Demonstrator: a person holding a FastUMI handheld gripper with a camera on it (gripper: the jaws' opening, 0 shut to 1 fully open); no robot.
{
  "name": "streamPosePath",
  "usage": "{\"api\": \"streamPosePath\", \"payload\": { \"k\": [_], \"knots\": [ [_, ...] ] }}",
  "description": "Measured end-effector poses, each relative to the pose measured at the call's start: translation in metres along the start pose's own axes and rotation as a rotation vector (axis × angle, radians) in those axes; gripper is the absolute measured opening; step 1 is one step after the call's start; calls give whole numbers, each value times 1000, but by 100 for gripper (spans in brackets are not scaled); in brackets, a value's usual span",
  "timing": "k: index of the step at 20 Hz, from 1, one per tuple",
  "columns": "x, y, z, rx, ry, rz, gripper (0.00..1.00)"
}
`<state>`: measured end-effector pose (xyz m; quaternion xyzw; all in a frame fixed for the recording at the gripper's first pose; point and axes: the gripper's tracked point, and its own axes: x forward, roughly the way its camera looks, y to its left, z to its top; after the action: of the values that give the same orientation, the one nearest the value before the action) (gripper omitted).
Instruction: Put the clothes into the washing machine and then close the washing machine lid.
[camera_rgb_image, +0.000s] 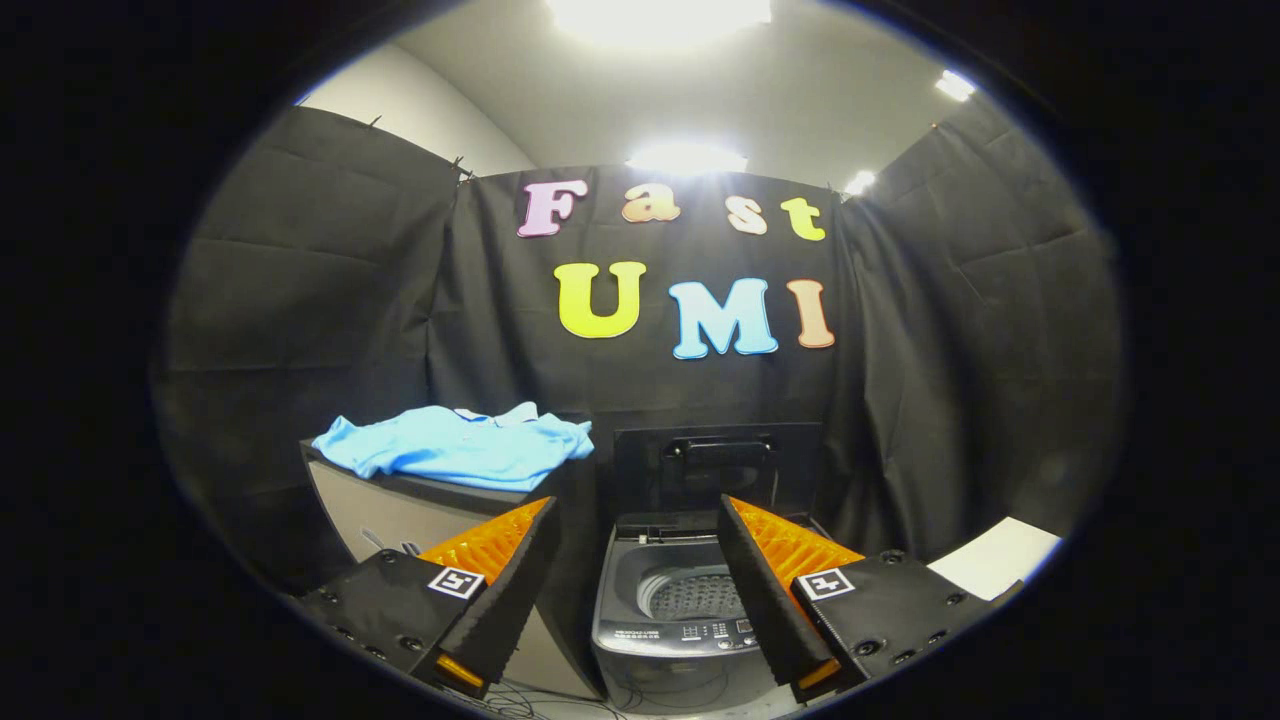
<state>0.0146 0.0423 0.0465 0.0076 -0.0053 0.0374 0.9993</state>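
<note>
A light blue shirt lies crumpled on a dark-topped cabinet, beyond my left finger. A small grey top-loading washing machine stands on the floor beside that cabinet, between and just ahead of my fingers. Its dark lid is raised upright at the back, and the perforated drum shows inside with nothing visible in it. My gripper is open, its fingers spread wide, with nothing between them. It hangs in front of the machine, apart from both the machine and the shirt.
Black cloth walls close the booth at the back and on both sides. A white surface shows low on the right, beyond my right finger. Cables trail on the floor in front of the machine.
</note>
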Motion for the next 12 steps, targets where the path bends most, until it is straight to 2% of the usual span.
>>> {"api": "streamPosePath", "payload": {
  "k": [12],
  "knots": [
    [72,49,63,8,24,110,98]
  ]
}}
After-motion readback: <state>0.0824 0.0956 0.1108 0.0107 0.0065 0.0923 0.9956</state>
